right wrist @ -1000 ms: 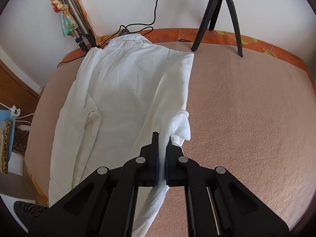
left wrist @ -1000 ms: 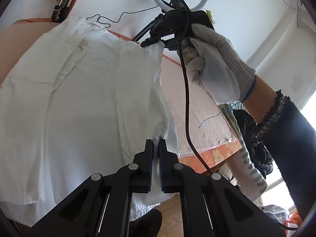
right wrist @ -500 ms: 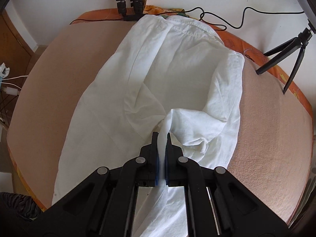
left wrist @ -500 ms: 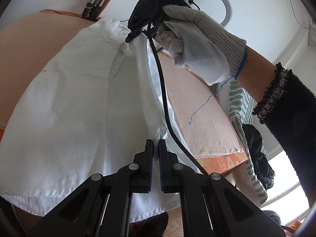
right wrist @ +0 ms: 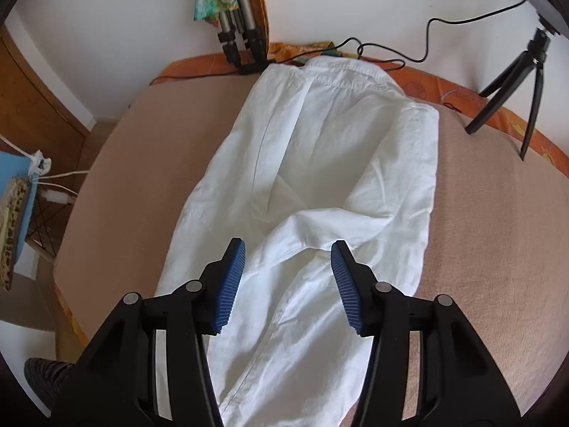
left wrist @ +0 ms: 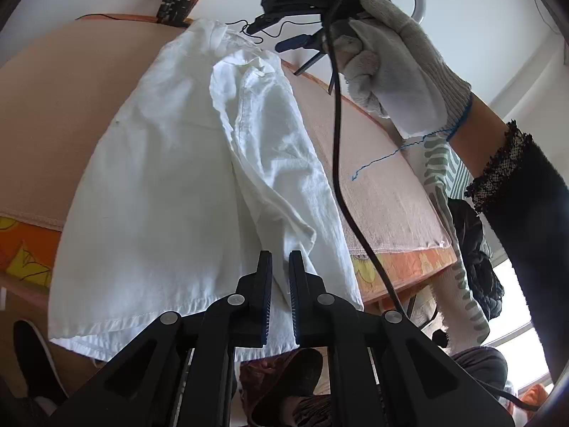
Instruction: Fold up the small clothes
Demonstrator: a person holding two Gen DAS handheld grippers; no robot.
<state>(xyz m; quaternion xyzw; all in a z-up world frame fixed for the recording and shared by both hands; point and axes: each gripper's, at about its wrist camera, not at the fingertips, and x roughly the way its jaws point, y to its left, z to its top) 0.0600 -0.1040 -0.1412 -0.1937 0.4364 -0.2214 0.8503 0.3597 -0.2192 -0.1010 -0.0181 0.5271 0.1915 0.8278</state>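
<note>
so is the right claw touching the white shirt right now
Apart. The right wrist view shows the right claw with its jaws opening, the blue pads clear of the white shirt, which lies folded over on the bed below them.

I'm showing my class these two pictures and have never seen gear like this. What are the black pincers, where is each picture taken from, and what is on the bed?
No robot here: a person holds a two-finger gripper in each hand, and a fisheye camera on each looks along its fingers. One picture is from the left gripper, the other from the right gripper. A white shirt lies on a pink blanket, one side folded over. The left jaws stand nearly shut with shirt cloth between them and are opening. The right jaws are open, opening wider, above the shirt and holding nothing. In the left view you see the gloved hand that carries the right gripper.
</note>
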